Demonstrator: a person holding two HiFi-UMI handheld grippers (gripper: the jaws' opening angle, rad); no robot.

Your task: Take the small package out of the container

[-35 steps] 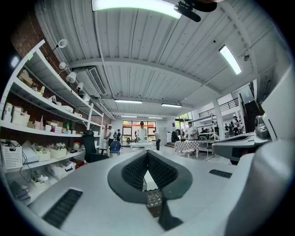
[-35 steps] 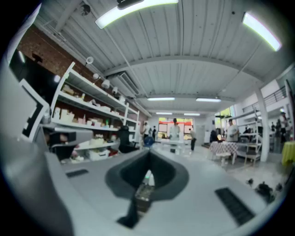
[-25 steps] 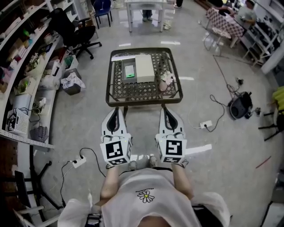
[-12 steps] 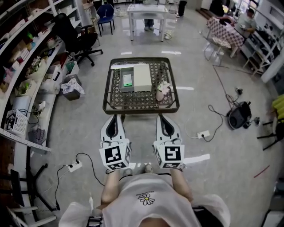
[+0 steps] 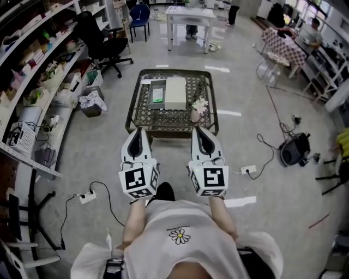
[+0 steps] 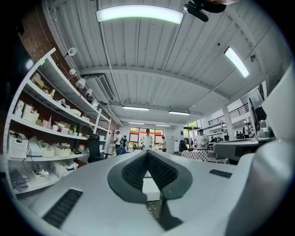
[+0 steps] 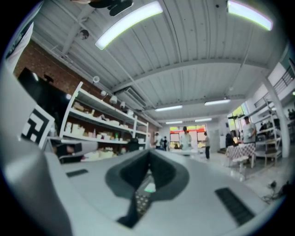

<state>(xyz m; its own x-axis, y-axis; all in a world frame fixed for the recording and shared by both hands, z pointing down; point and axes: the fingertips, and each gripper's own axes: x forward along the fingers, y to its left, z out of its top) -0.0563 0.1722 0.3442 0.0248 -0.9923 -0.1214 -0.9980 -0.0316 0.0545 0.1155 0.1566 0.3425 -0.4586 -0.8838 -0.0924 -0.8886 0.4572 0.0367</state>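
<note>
On a low wire-mesh table point(image 5: 143, 123) lies a grey open container point(image 5: 157, 93) with a green-marked small package point(image 5: 158, 98) in it. A white box point(image 5: 175, 92) lies right beside the container. My left gripper point(image 5: 137, 131) and right gripper point(image 5: 199, 131) hover side by side just short of the table's near edge. Both are shut with nothing held. In the left gripper view the shut gripper point(image 6: 147, 153) points level at the white box point(image 6: 151, 189). The right gripper view shows its shut gripper point(image 7: 149, 154) with a bit of green point(image 7: 150, 188) showing below the closed tips.
A small pink vase with flowers point(image 5: 196, 111) stands on the table's near right part. Shelving point(image 5: 32, 82) lines the left wall, with an office chair point(image 5: 103, 43) beyond it. Cables and a power strip point(image 5: 87, 197) lie on the floor; a white table point(image 5: 191, 16) stands farther back.
Both grippers have risen a little in the head view and stayed shut. The table now looks smaller and slightly lower in the picture, its near edge still just past the tips.
</note>
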